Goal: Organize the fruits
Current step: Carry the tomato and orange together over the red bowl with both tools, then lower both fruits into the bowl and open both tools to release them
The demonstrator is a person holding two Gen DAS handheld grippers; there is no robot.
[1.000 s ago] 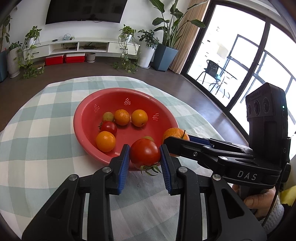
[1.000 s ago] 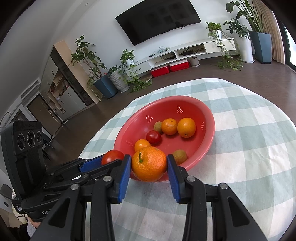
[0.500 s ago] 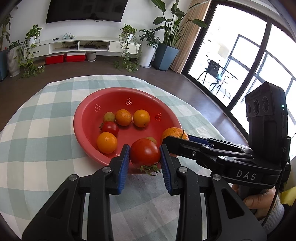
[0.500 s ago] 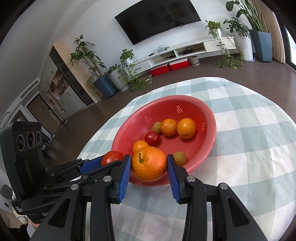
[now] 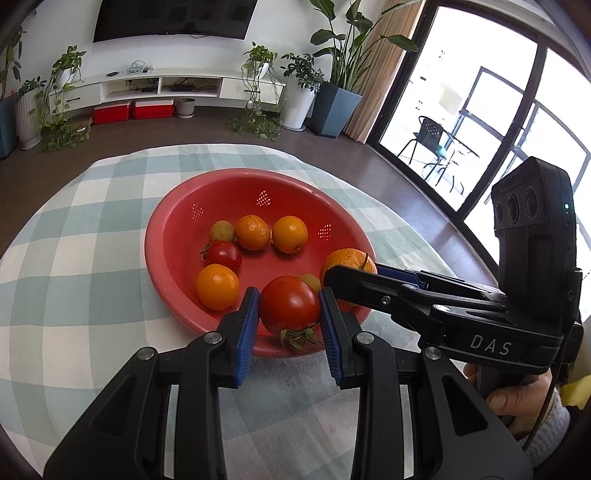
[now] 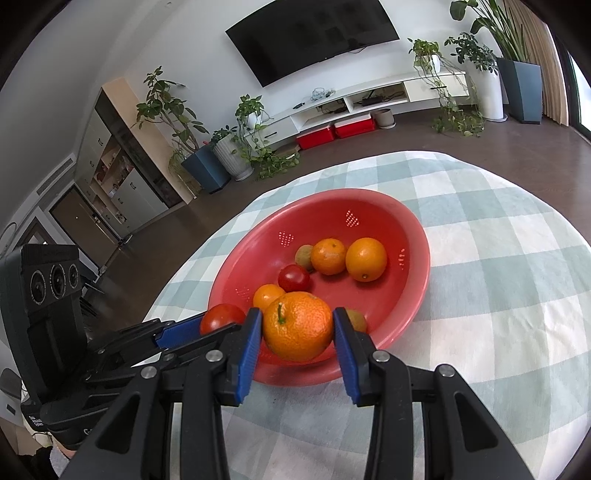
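**Bright daylight, heavy fisheye bend**

Daylight pours in through the glass doors point(image 5: 491, 122), blown out to white. Fruit and cloth are sharp and evenly lit, shadows soft. Both views curve hard at the edges, corners vignetted black; the television point(image 6: 314, 35) bows.

Red bowl point(image 5: 166, 236), green-wht check cloth point(image 5: 74, 295)

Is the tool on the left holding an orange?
No, the left tool is clamped on a red tomato with green leaves at its base; the orange sits in the right tool.
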